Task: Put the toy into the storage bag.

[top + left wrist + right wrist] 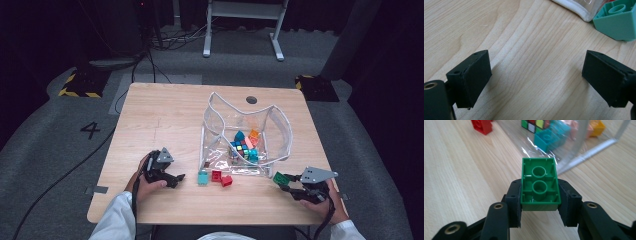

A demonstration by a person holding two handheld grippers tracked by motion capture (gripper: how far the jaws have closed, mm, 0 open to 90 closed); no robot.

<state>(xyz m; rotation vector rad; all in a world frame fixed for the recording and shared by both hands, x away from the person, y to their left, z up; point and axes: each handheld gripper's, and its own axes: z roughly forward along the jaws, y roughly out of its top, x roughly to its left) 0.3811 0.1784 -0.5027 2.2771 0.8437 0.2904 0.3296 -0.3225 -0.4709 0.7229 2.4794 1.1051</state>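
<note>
Left hand-held gripper, nearest the viewer, rests on the worktop left of the clear pouch, jaws wide, empty. Right hand-held gripper, right of the pouch's front corner, clamps the green brick across its short sides, hollow underside up, long axis pointing toward the pouch. Advice: keep it level, clear the rim, release inside.
</note>
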